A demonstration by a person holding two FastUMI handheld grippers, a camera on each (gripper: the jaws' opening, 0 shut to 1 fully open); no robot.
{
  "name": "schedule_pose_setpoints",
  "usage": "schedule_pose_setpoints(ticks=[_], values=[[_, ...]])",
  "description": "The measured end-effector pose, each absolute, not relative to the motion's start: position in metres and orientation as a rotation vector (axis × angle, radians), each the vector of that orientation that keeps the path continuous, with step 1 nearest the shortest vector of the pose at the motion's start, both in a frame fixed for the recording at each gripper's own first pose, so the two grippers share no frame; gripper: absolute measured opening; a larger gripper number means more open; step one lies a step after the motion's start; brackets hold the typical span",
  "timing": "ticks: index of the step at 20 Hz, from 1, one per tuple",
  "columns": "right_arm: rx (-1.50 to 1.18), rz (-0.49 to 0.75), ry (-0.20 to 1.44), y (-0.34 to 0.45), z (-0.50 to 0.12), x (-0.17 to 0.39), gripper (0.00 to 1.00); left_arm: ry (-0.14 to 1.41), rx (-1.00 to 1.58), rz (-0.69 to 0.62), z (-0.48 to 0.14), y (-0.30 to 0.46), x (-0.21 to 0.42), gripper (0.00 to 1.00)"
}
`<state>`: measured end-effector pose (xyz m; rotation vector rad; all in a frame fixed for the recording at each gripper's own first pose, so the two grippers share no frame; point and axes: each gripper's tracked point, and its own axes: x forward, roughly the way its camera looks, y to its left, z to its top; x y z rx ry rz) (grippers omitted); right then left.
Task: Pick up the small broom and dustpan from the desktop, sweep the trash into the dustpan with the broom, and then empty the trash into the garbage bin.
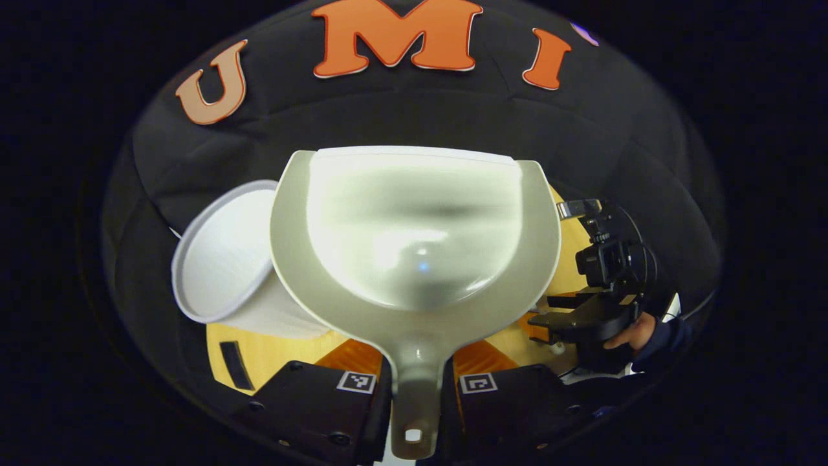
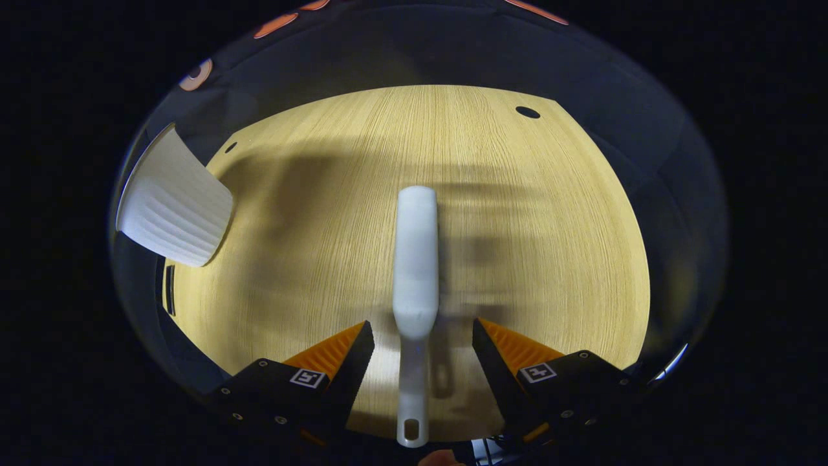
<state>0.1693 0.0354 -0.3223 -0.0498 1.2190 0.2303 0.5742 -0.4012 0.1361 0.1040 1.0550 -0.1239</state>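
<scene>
Dustpan [image 1: 414, 259] handle clamped in left gripper [image 1: 417, 382], held above white bin [image 1: 220, 259]. Right gripper [image 2: 422, 349] jaws spread, broom [image 2: 415, 272] lying between on desktop [image 2: 550, 259].

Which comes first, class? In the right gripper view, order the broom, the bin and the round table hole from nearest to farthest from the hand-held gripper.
1. Broom: lies between the open fingers of the right hand-held gripper, handle toward the camera.
2. Bin: white and ribbed, at the table's left edge.
3. Hole: dark, near the table's far right corner.
</scene>
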Motion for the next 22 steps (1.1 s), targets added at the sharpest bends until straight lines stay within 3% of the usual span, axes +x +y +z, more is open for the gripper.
schedule_pose_setpoints(ticks=[7, 8, 9, 17, 22], values=[[-0.039, 0.238, 1.214, 0.041, -0.323, 0.169, 0.93, 1.3, -0.004, -0.049, 0.007, -0.423, 0.551, 0.33], [-0.044, 0.232, 1.214, 0.039, -0.324, 0.169, 0.93, 1.329, -0.015, -0.045, -0.003, -0.425, 0.549, 0.36], [-0.046, 0.231, 1.217, 0.039, -0.324, 0.168, 0.93, 1.353, -0.021, -0.046, -0.012, -0.428, 0.546, 0.33], [-0.036, 0.234, 1.204, 0.042, -0.327, 0.17, 0.93, 1.455, 0.0, -0.017, -0.058, -0.414, 0.543, 0.33], [-0.046, 0.223, 1.228, 0.04, -0.325, 0.166, 0.94, 1.458, 0.044, -0.037, -0.048, -0.416, 0.536, 0.37]])
